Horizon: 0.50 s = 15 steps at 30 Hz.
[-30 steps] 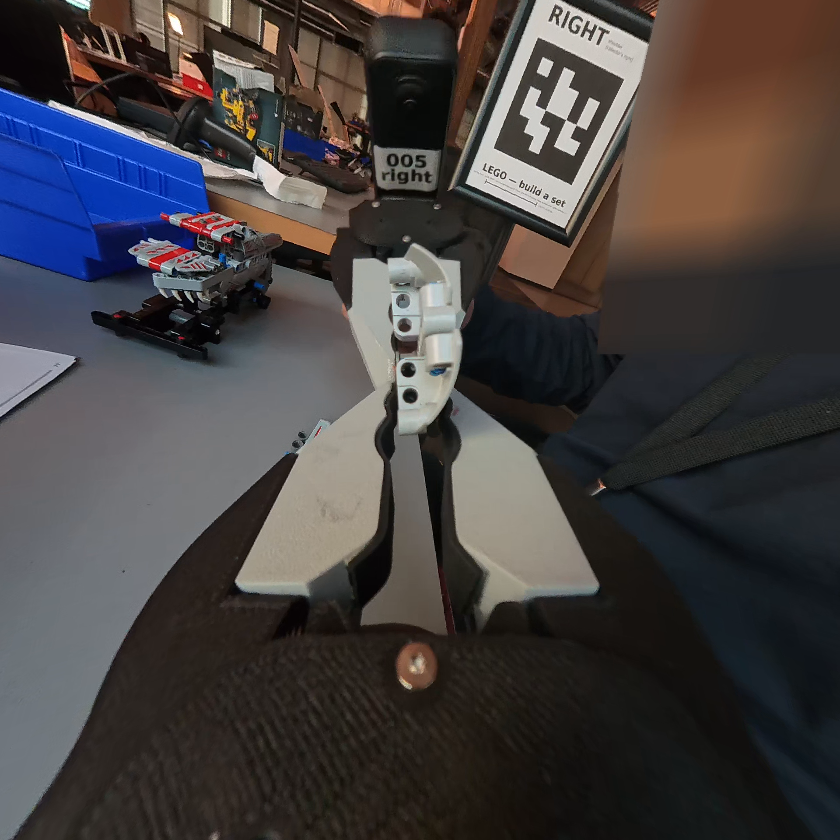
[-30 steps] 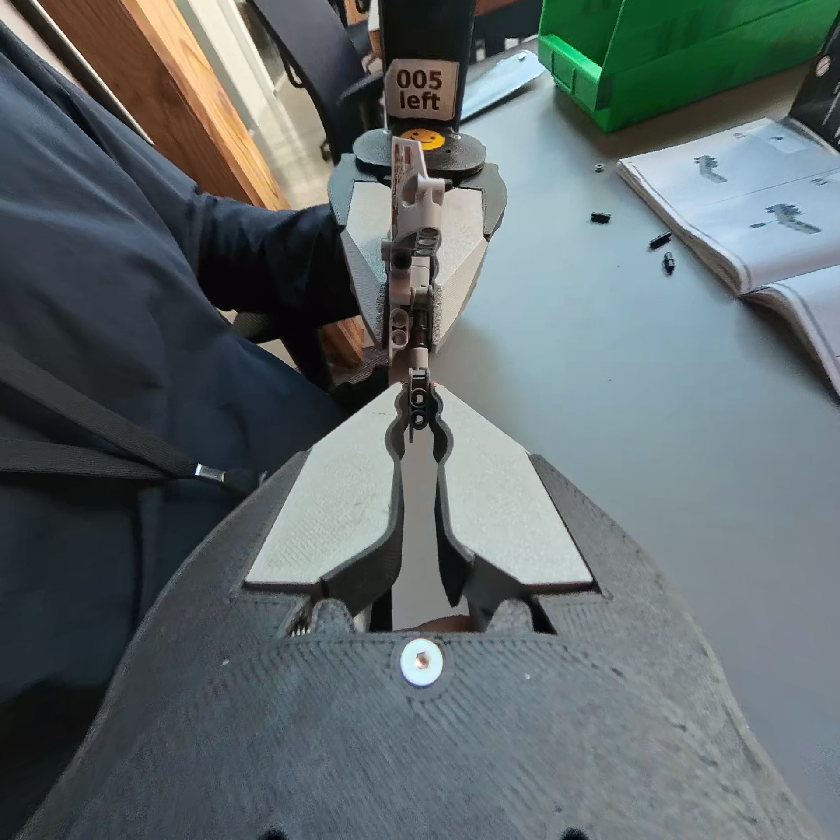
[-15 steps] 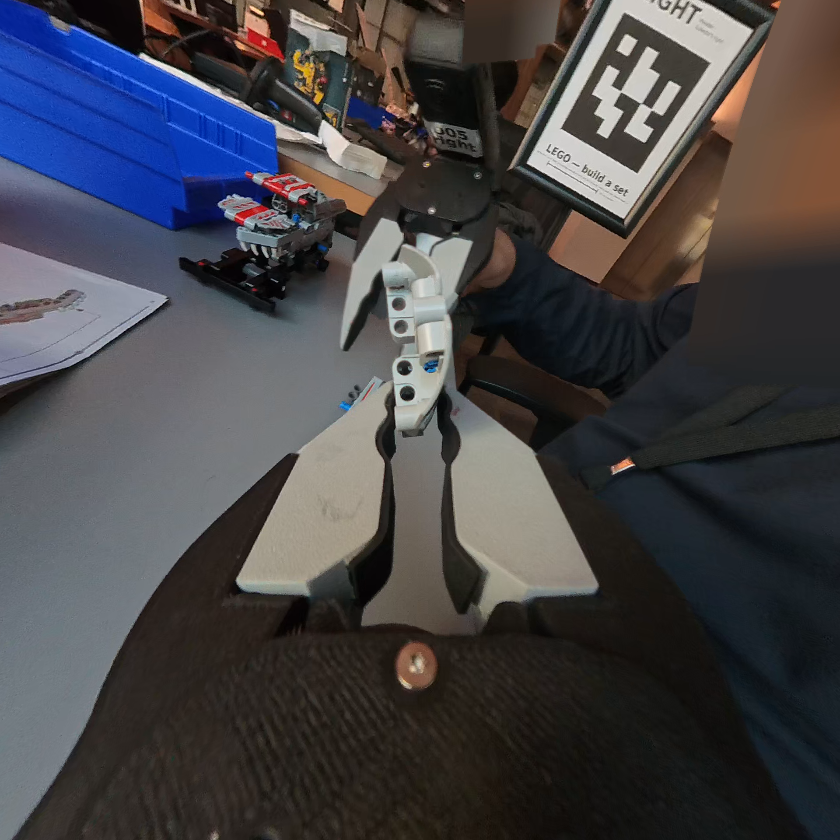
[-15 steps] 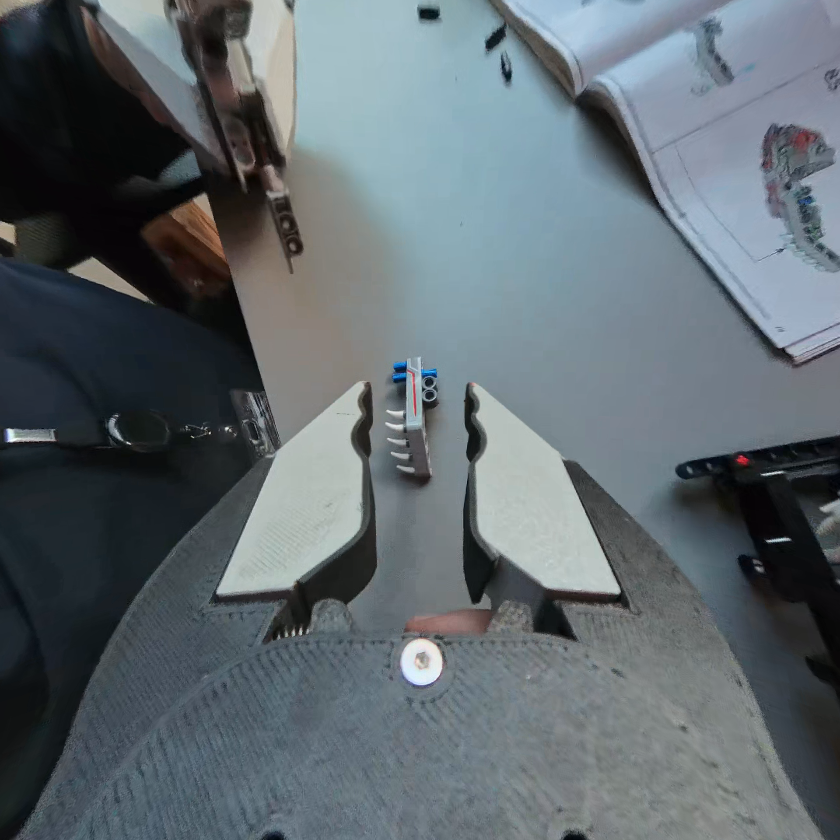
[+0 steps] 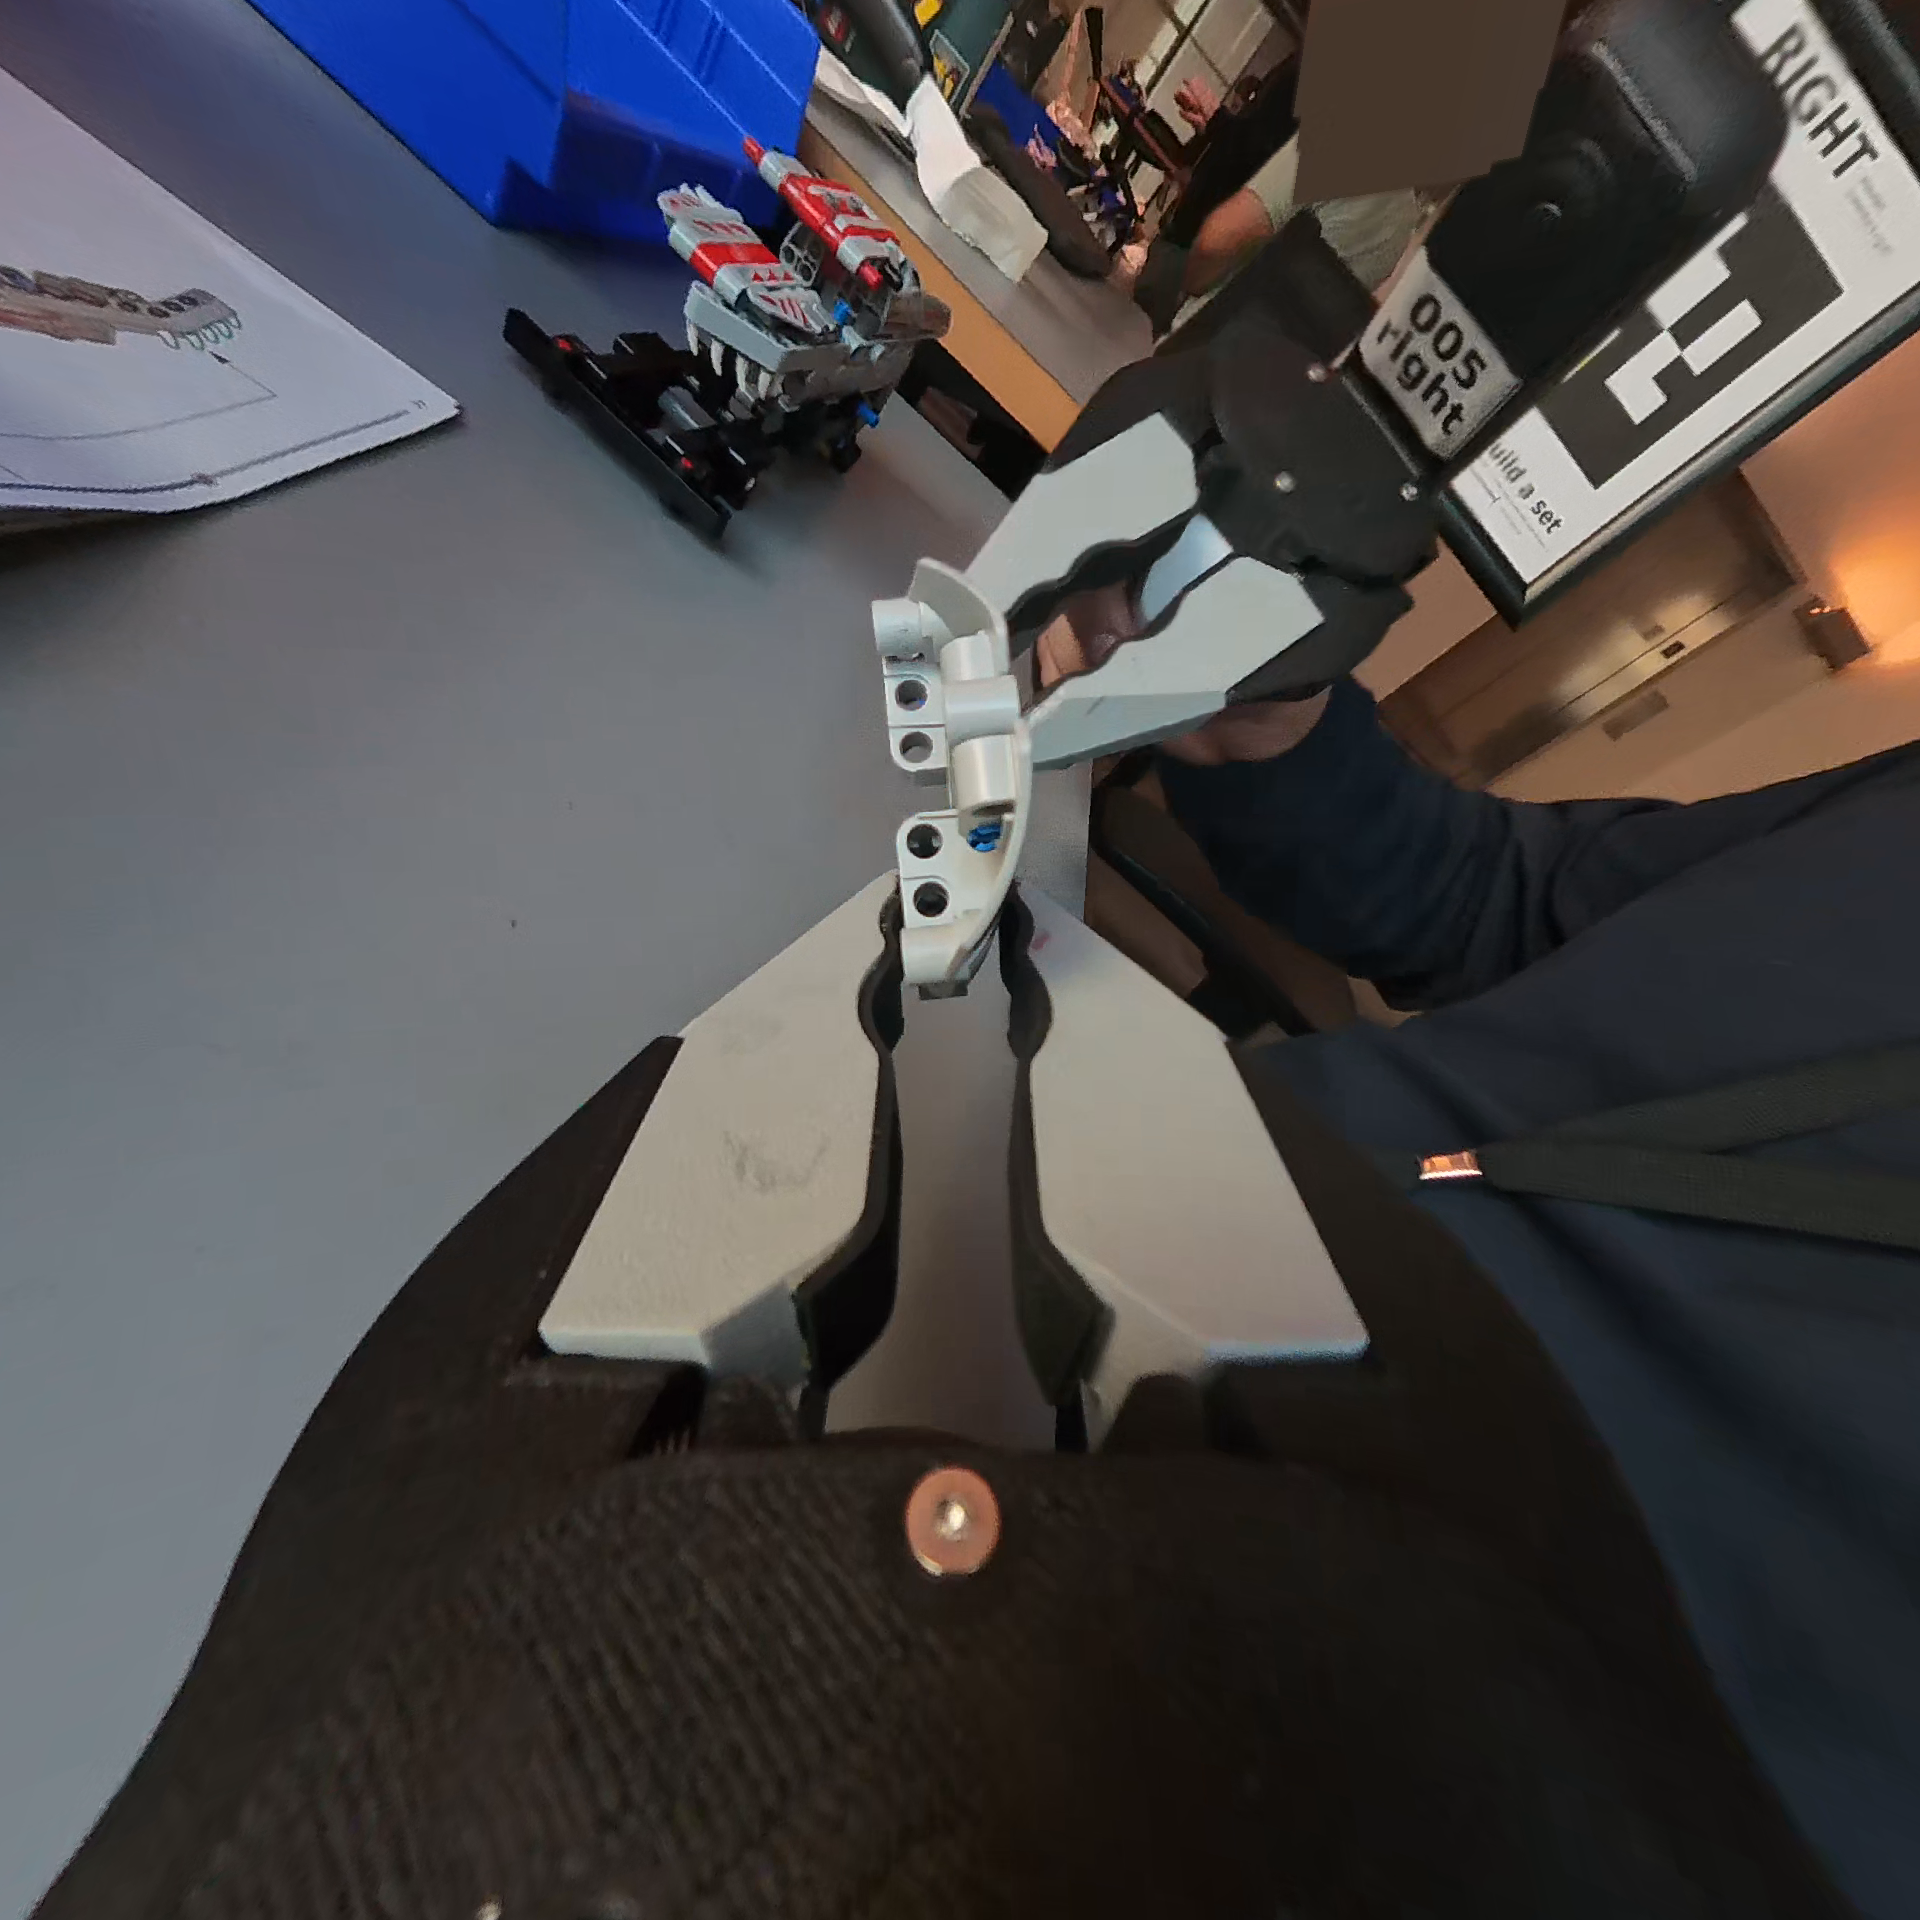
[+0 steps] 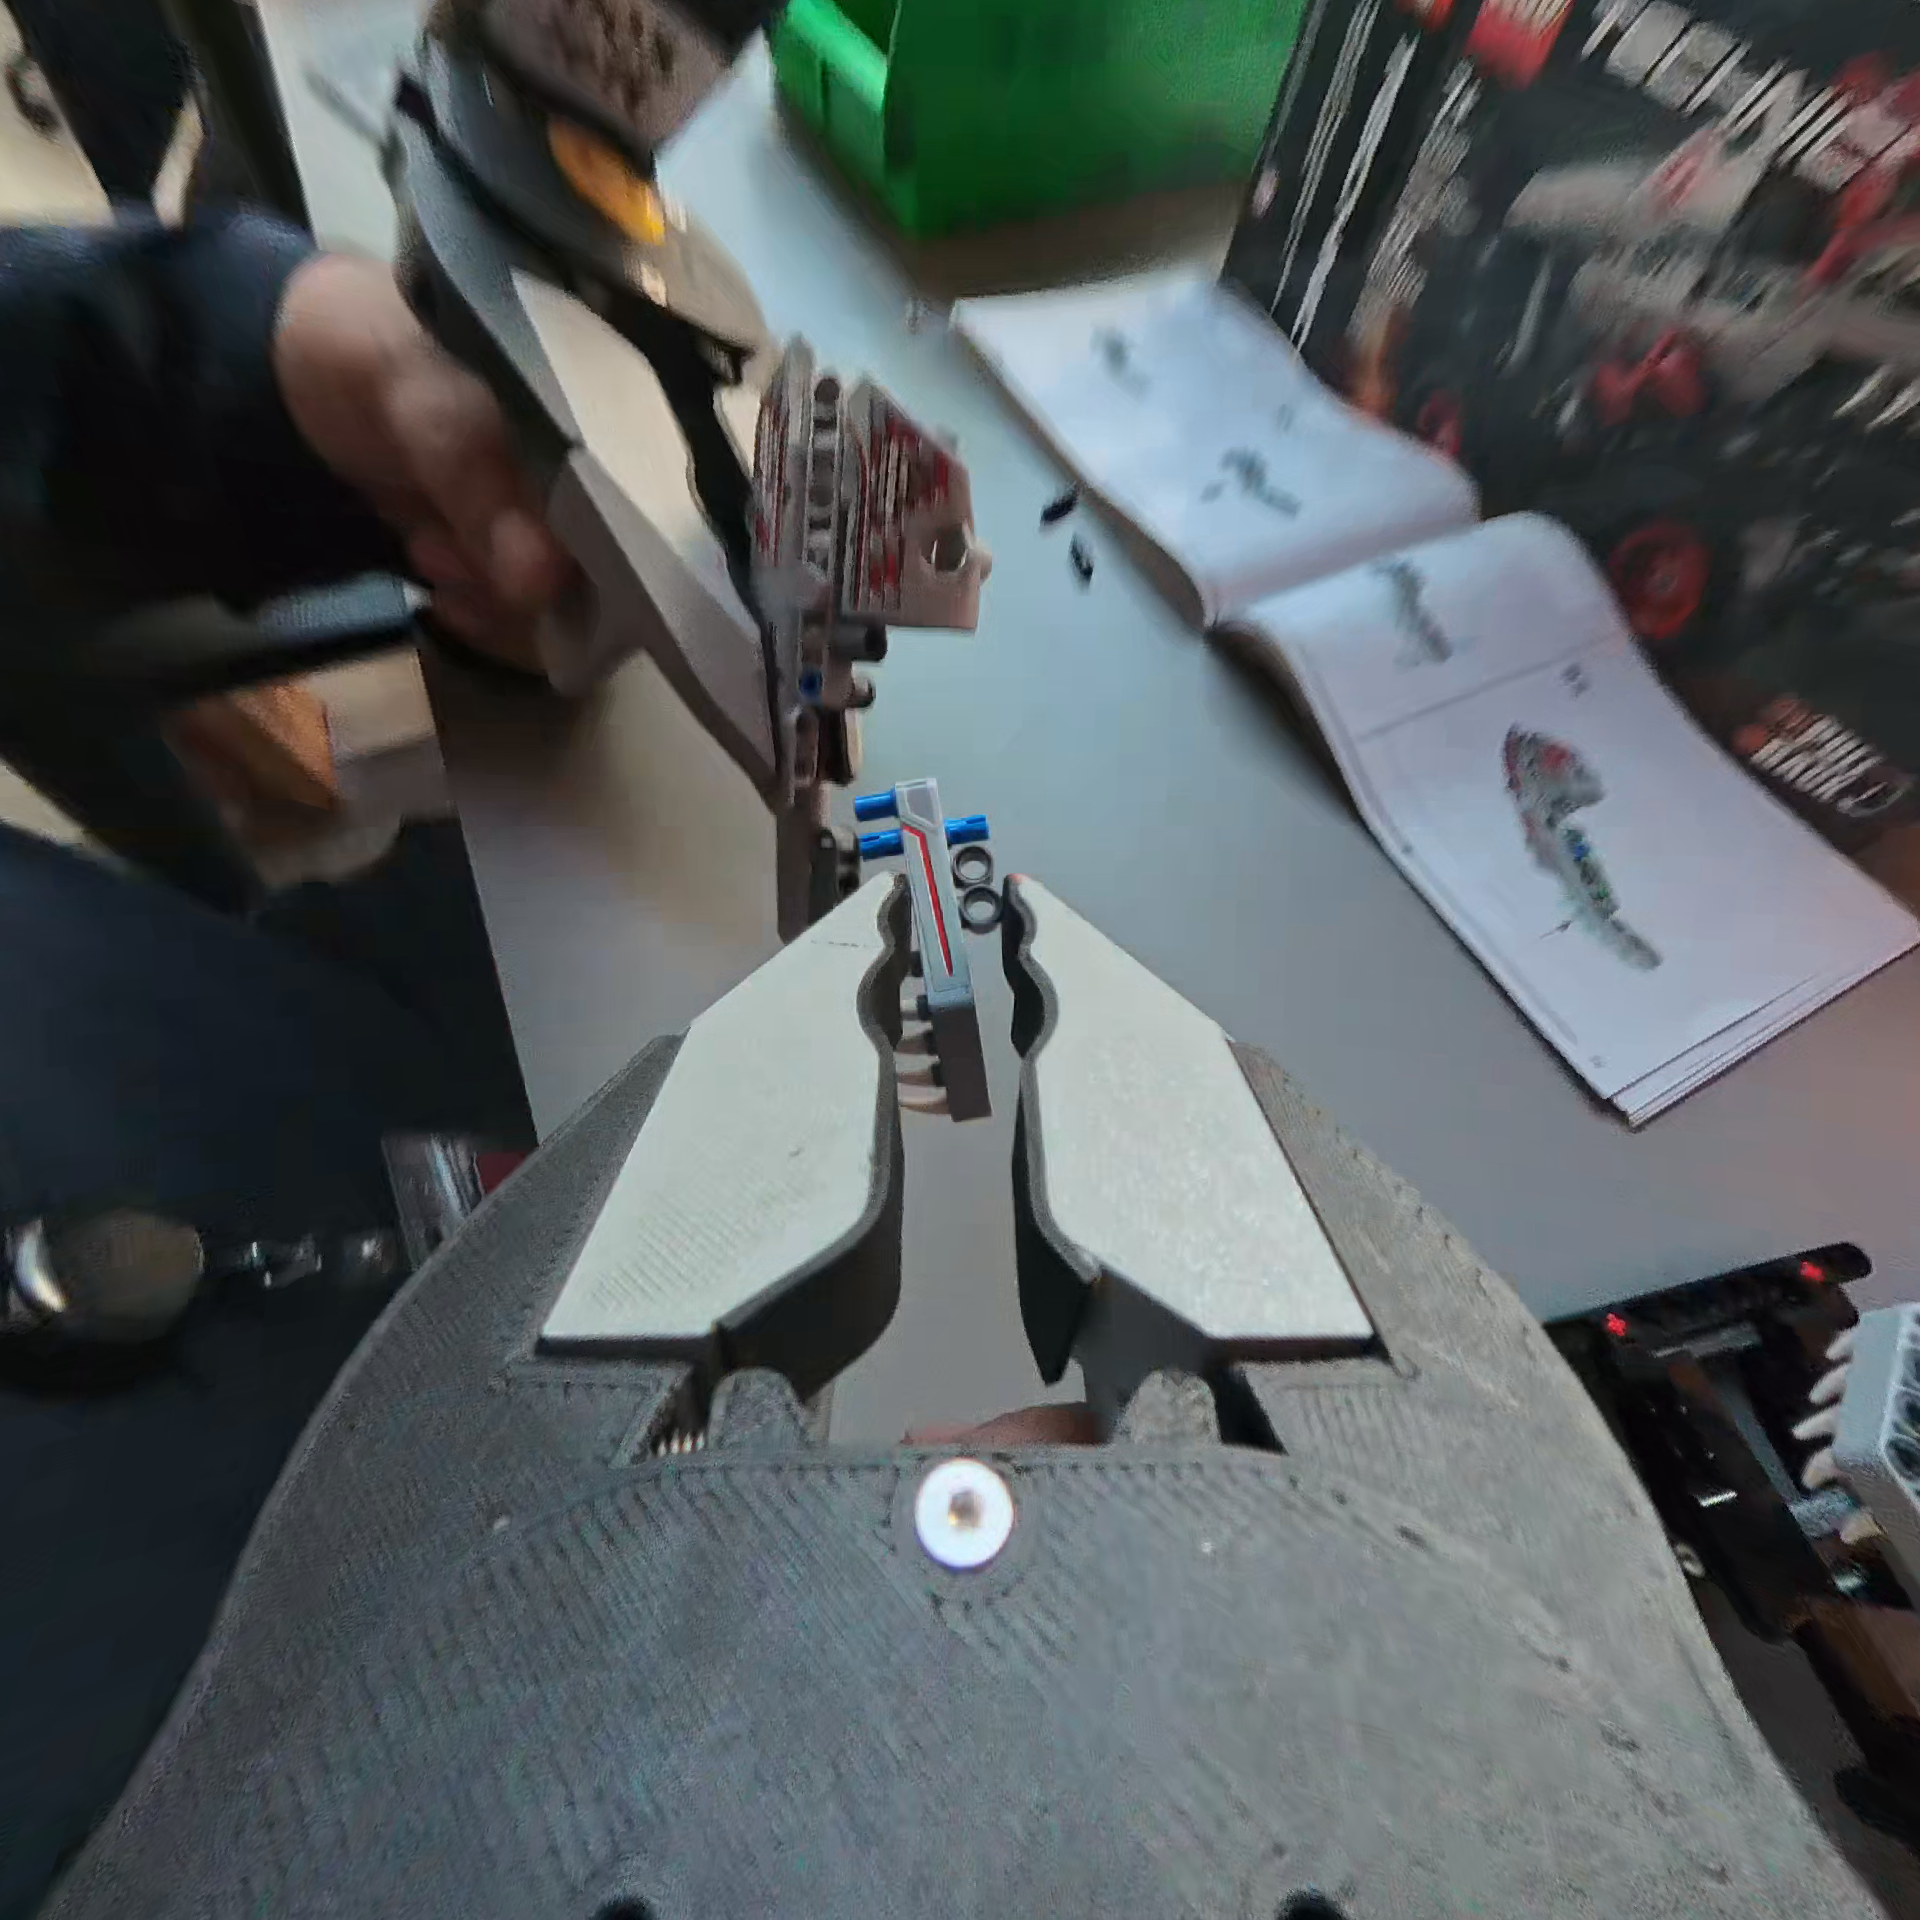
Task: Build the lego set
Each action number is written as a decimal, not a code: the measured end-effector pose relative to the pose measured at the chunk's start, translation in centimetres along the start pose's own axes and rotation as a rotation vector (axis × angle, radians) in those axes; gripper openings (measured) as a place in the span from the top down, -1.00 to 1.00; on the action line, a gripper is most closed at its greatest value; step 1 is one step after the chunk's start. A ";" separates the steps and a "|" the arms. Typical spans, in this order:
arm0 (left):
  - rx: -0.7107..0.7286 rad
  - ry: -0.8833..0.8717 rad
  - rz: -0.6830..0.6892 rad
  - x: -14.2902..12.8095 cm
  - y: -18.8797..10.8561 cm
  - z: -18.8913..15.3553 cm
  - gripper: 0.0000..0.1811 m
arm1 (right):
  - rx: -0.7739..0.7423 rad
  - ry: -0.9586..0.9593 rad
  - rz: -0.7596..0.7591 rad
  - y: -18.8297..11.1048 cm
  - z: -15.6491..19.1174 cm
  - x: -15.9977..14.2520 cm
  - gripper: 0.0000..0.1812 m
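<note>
the left tool (image 5: pixel 948 940) is clenched on the lower end of a pale grey curved lego piece (image 5: pixel 951 790) with round holes and a blue pin, held up above the grey bench (image 5: pixel 364 790). the right tool (image 6: pixel 951 904) grips a slim grey lego strip (image 6: pixel 945 956) with a red stripe, blue pins, black rings and white teeth.

The instruction booklet (image 6: pixel 1455 665) lies open on the table (image 6: pixel 1195 935), right of the toothed piece (image 6: pixel 940 935). A box (image 6: pixel 1621 312) stands behind it, apparently upright. The bin (image 5: pixel 582 94) sits behind the partly built model (image 5: pixel 769 343).
</note>
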State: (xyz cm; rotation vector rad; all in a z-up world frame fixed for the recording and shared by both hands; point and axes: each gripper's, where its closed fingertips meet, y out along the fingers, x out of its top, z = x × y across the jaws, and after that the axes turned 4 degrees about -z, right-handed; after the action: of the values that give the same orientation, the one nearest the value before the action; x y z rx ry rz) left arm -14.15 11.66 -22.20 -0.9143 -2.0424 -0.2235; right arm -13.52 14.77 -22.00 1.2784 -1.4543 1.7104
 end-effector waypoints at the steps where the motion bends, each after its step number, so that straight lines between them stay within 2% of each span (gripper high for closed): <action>1: -0.017 0.005 -0.022 0.3 -0.1 -0.2 0.85 | -0.014 0.007 -0.055 -0.2 0.1 0.8 0.83; 5: -0.129 -0.018 -0.117 1.3 -0.2 -1.8 0.85 | -0.104 -0.059 -0.156 -0.3 0.7 2.3 0.84; 7: -0.132 -0.037 -0.133 1.5 -0.2 -1.8 0.85 | -0.166 -0.139 -0.171 -0.5 0.9 2.8 0.84; 15: -0.140 -0.018 -0.117 1.3 0.2 -2.1 0.86 | -0.387 -0.327 -0.064 0.1 1.1 1.8 0.84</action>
State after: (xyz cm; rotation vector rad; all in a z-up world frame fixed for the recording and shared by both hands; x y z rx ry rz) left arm -13.17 11.55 -19.93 -0.8841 -2.1202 -0.4282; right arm -13.97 13.41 -20.44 1.4071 -1.7998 1.1380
